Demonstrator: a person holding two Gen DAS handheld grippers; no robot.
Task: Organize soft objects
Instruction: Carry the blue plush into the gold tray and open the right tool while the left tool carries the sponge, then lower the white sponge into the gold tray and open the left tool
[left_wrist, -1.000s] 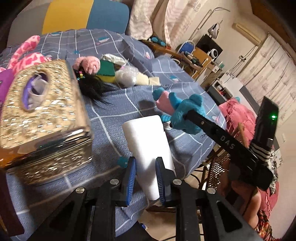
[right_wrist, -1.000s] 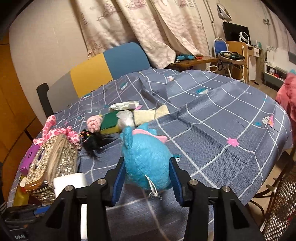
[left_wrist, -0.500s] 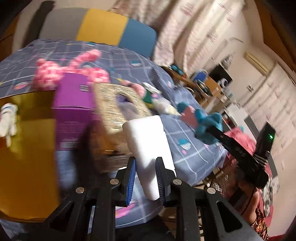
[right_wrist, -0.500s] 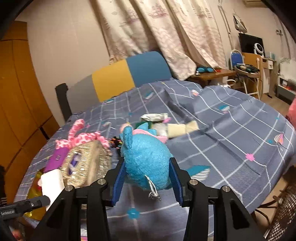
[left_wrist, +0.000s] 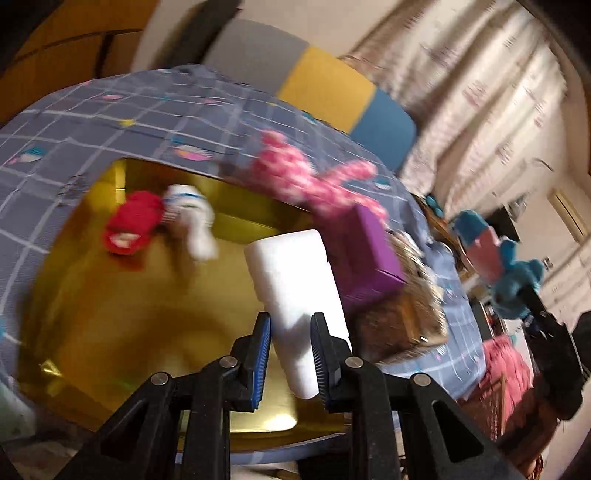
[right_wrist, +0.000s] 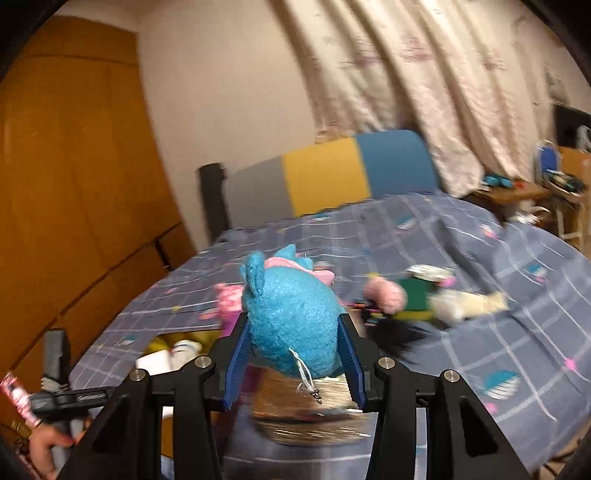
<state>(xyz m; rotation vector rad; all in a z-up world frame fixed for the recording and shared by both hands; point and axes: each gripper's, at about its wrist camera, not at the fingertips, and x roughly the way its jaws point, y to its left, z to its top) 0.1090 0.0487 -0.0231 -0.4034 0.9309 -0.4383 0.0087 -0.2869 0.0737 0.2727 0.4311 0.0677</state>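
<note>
Sponge (left_wrist: 295, 280) first: the left gripper (left_wrist: 290, 354) is clamped on the near end of this white, smooth, rounded block, which hangs above the gold tray (left_wrist: 122, 332) at the bed's near left corner. To finish well, I would lower it until it nearly touches the tray floor, beside the red toy (left_wrist: 129, 225) and white toy (left_wrist: 192, 221) at the tray's far edge, then let go; dropped from height, so light a block would likely bounce on the glossy surface.

Over the bed's near edge, the right gripper (right_wrist: 291, 354) is grasping a blue plush (right_wrist: 291, 321), fuzzy and egg-shaped, with a pink bow and a loose thread at its base. It probably goes into the tray next, and I would keep that thread away from the glittery box (right_wrist: 314, 410) just beneath it.

On the checked quilt (right_wrist: 498, 332), a pink spotted plush (left_wrist: 314, 181) lies against a stiff purple box (left_wrist: 369, 254). Farther right, near the middle, a doll (right_wrist: 406, 299) with a pink head, green body and black hair is blurred.
</note>
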